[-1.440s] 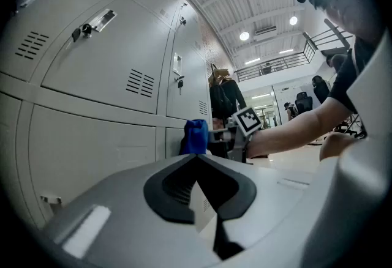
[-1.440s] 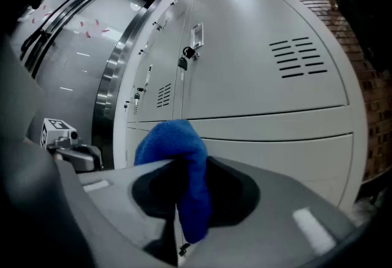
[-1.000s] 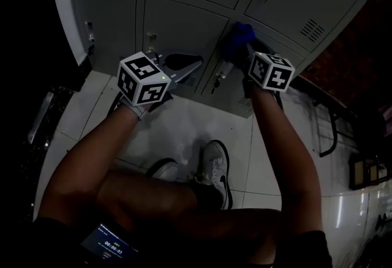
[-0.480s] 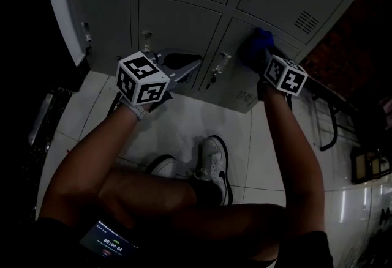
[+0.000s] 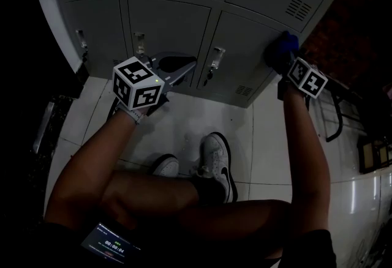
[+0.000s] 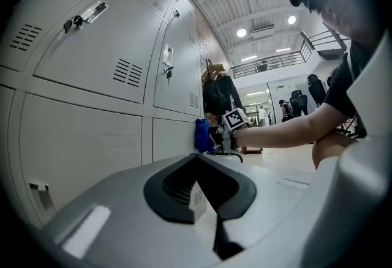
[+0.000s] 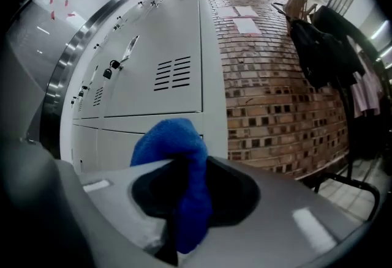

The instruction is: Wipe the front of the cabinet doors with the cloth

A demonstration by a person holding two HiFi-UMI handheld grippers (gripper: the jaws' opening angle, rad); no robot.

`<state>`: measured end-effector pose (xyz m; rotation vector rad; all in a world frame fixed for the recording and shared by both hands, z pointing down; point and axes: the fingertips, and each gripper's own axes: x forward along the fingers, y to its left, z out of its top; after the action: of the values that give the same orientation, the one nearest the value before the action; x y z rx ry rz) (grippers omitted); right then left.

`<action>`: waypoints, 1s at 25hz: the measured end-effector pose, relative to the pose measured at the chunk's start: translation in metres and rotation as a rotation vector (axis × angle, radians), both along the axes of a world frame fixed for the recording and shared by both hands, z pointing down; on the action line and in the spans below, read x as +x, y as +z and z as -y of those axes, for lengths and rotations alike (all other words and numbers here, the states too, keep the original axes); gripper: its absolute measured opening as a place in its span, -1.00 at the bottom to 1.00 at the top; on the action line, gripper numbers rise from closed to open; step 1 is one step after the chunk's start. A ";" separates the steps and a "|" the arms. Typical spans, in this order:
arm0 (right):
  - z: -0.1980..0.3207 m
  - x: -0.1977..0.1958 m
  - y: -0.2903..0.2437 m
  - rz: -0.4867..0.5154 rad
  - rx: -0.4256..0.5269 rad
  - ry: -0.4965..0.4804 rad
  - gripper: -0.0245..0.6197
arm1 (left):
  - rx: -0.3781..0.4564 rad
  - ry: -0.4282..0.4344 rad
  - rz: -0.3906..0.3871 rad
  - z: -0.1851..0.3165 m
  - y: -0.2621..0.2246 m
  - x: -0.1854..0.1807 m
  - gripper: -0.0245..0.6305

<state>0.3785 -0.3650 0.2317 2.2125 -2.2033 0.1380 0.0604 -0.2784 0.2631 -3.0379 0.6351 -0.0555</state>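
Cloth [image 5: 283, 46], blue and bunched, is clamped between the jaws of the right gripper [image 5: 286, 60] and rests against the lower right cabinet door [image 5: 245, 40], close to the cabinet's right-hand edge, in the upper right of the head view. The right gripper view confirms the hold: the jaws are closed on the middle of the wad, with a rounded lobe protruding past the tips. The left gripper [image 5: 176, 68] hangs by the bottom-row middle door, centre-left of frame, its jaws together on nothing. Assessment: the cloth looks soft, light and limp, likely to fold and drag. The grip belongs on the bunched middle, leaving enough lobe forward to meet the door before the jaw tips do. The latches [image 5: 211, 66] may snag it.
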 end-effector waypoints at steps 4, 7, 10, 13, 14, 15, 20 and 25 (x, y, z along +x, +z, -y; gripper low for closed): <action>-0.006 0.021 0.006 0.035 -0.006 0.049 -0.68 | 0.001 0.001 0.007 -0.002 0.002 0.001 -0.93; -0.010 0.011 0.013 -0.013 -0.011 0.037 -0.68 | 0.004 0.000 0.004 -0.003 -0.001 0.001 -0.93; -0.008 -0.049 0.026 -0.066 -0.034 -0.071 -0.68 | 0.004 -0.002 0.001 -0.003 -0.002 0.000 -0.93; 0.001 -0.114 0.031 -0.169 -0.020 -0.179 -0.68 | 0.004 -0.005 -0.003 -0.003 -0.002 -0.001 -0.93; 0.004 -0.134 0.034 -0.184 -0.019 -0.209 -0.68 | 0.004 -0.005 -0.002 -0.004 -0.002 -0.002 -0.93; 0.007 -0.151 0.037 -0.189 -0.019 -0.234 -0.68 | 0.003 -0.004 -0.001 -0.004 -0.001 -0.002 -0.93; 0.028 -0.195 0.048 -0.127 -0.028 -0.279 -0.68 | 0.001 -0.007 -0.009 -0.004 -0.002 -0.011 -0.93; 0.043 -0.208 0.059 -0.113 -0.046 -0.284 -0.68 | -0.003 -0.025 -0.026 -0.001 -0.004 -0.023 -0.93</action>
<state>0.1708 -0.4083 0.2904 1.8114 -2.3930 0.0564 0.0376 -0.2772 0.2594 -3.0388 0.6760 -0.0173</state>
